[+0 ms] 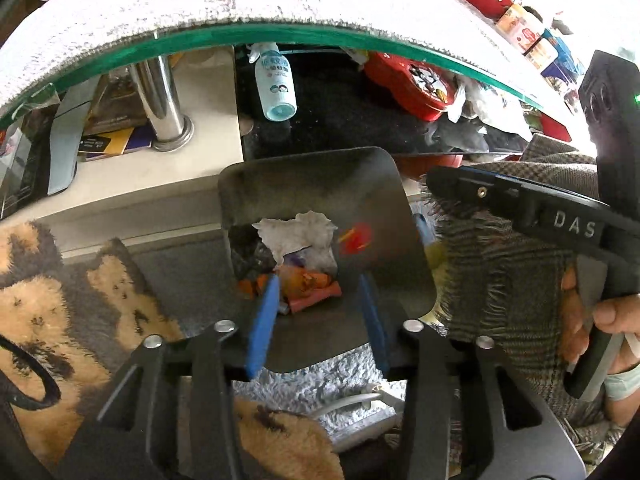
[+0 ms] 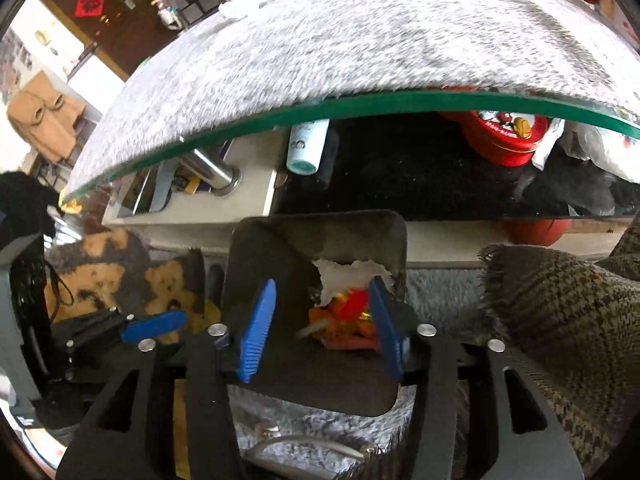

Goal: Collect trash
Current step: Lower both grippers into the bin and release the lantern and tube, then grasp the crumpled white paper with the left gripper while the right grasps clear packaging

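Note:
A dark square trash bin (image 1: 304, 184) stands on the floor below the glass table edge. It holds crumpled white paper (image 1: 296, 232), orange wrappers (image 1: 312, 284) and a red wrapper (image 1: 357, 236) that looks blurred. My left gripper (image 1: 320, 312) is open and empty just above the bin's near rim. In the right wrist view the same bin (image 2: 280, 248) holds white paper (image 2: 348, 276) and a red wrapper (image 2: 354, 302). My right gripper (image 2: 320, 320) is open over the bin, with nothing between its fingers. The right gripper's body (image 1: 560, 216) shows at the right of the left wrist view.
A glass table (image 1: 280, 32) with a grey furry cover overhangs the bin. Below it lie a lotion bottle (image 1: 276, 84), a red tin (image 1: 412, 84) and a chrome leg (image 1: 160, 100). A bear-pattern blanket (image 1: 48, 304) lies left, a plaid cloth (image 1: 520, 280) right.

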A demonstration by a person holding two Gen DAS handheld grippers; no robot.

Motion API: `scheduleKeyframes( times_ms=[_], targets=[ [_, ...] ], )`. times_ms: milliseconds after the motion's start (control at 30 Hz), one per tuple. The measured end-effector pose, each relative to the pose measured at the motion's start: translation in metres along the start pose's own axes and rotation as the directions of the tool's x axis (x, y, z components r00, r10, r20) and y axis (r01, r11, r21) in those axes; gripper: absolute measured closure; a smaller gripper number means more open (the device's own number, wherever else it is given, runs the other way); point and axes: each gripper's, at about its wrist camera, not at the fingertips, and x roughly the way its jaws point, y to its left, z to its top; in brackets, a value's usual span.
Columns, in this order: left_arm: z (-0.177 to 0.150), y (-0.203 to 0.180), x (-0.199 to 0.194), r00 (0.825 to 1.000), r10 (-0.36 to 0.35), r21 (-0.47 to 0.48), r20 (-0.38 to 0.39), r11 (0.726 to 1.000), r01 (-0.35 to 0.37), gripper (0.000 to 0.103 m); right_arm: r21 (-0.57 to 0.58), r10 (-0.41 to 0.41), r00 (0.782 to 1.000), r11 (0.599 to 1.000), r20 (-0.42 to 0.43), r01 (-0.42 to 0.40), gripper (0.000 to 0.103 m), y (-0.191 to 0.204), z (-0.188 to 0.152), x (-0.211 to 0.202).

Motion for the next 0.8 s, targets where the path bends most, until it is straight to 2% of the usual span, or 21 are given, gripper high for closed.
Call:
scheduleKeyframes(
  times_ms=[100, 200, 400, 600, 800],
  targets=[
    [0.005, -0.001, -0.009, 1.000, -0.002, -0.007, 0.015, 1.000, 0.002, 0.048, 0.020, 0.010, 1.000, 1.000, 0.007, -0.010, 0.046, -0.003, 0.006, -0.005],
    [0.014, -0.001, -0.027, 0.999, -0.006, -0.016, 0.048, 1.000, 0.006, 0.042, 0.016, 0.014, 1.000, 1.000, 0.027, -0.014, 0.046, -0.001, 0.015, -0.017],
    [0.044, 0.002, -0.070, 0.989, 0.019, -0.009, 0.147, 1.000, -0.018, 0.034, -0.032, 0.013, 0.990, 0.999, 0.138, -0.009, 0.040, 0.012, 0.054, -0.060],
    [0.086, 0.019, -0.099, 0.973, 0.069, -0.025, 0.218, 0.998, -0.065, 0.032, -0.062, -0.014, 0.975, 0.998, 0.223, 0.028, 0.038, 0.016, 0.103, -0.089],
    [0.132, 0.032, -0.108, 0.966, 0.077, -0.028, 0.246, 0.997, -0.072, 0.032, -0.095, -0.047, 0.967, 0.993, 0.249, 0.073, 0.038, 0.020, 0.148, -0.087]
  ],
)
